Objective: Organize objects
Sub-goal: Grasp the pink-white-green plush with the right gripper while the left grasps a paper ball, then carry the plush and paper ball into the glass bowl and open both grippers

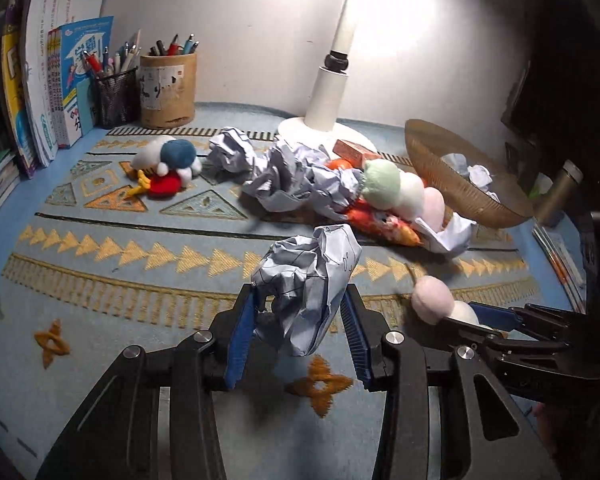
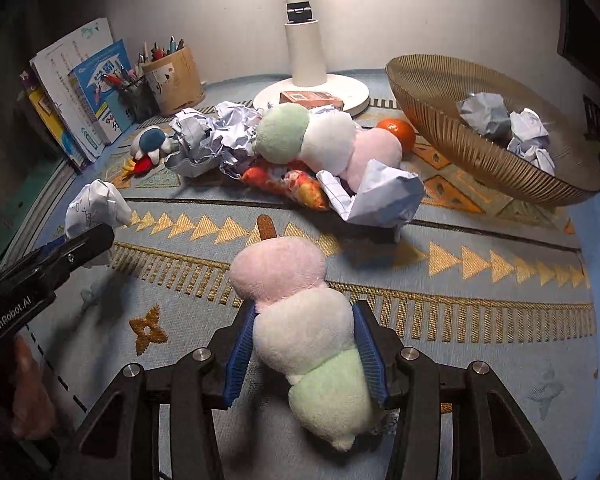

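Left claw [image 1: 300, 336] pinches a crumpled paper ball [image 1: 306, 292] between its blue pads, lifted clear of the patterned mat [image 1: 100, 280] on the counter. Right claw [image 2: 306, 356] pinches a plush dango skewer [image 2: 300, 320] around its white middle ball, with the pink ball and stick tip pointing forward.

Risks, as I judge them: the paper ball is loose and springy, so it could slip or unfold out of the pads on the way to the ribbed bowl [image 2: 440, 120], which already holds crumpled papers [image 2: 508, 128]. The plush is held off-centre and could swing or sag, brushing the clutter pile [image 2: 260, 148] or nudging the orange [image 2: 398, 132]. Both claws are near each other and could collide.

Readable writing: "GenRobot.AI" on the left claw's body as the right view shows it. The books [image 1: 60, 80] at the left carry Chinese print too small to read; the pen cup [image 1: 168, 88] label is unclear.
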The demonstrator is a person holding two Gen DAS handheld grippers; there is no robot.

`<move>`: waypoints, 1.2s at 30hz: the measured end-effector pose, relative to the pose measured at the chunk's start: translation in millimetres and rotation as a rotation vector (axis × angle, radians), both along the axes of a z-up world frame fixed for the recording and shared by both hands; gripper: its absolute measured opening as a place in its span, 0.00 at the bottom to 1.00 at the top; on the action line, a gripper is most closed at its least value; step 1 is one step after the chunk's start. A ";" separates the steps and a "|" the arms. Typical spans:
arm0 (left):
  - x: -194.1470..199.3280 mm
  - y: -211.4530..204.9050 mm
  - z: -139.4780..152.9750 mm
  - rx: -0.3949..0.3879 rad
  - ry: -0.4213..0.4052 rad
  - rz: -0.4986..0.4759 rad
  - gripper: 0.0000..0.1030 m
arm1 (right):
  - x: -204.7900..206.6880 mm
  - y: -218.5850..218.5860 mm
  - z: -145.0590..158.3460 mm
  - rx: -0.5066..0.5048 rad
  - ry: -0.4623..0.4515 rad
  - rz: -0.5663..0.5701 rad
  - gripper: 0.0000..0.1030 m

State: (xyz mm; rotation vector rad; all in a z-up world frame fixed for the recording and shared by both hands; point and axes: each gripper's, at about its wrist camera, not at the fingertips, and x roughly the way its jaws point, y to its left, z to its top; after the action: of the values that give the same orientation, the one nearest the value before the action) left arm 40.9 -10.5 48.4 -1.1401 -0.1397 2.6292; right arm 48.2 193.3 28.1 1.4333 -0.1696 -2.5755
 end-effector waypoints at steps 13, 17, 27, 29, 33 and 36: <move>25.2 26.1 -6.4 0.010 -0.033 -0.026 0.38 | 26.0 -1.7 -7.8 0.115 0.088 0.178 0.80; 26.0 31.2 -1.8 -0.011 -0.028 -0.023 0.38 | 20.6 -10.5 -15.5 0.143 0.086 0.213 0.51; 8.7 70.2 40.3 0.001 0.061 -0.068 0.38 | 36.7 25.2 34.8 0.051 0.224 0.111 0.48; -2.2 86.4 55.5 0.015 0.092 -0.093 0.38 | 35.3 49.6 55.3 0.050 0.278 0.037 0.48; -32.6 126.1 82.6 0.037 0.145 -0.136 0.38 | 19.9 106.0 85.9 0.074 0.348 -0.146 0.48; -60.0 158.2 91.7 0.034 0.165 -0.162 0.38 | 0.9 145.2 99.2 0.080 0.354 -0.267 0.48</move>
State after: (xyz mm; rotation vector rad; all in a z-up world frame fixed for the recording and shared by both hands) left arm -19.1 147.8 140.0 -0.8797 -0.0556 2.5523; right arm 49.1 338.5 127.3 1.0103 -0.2197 -3.0341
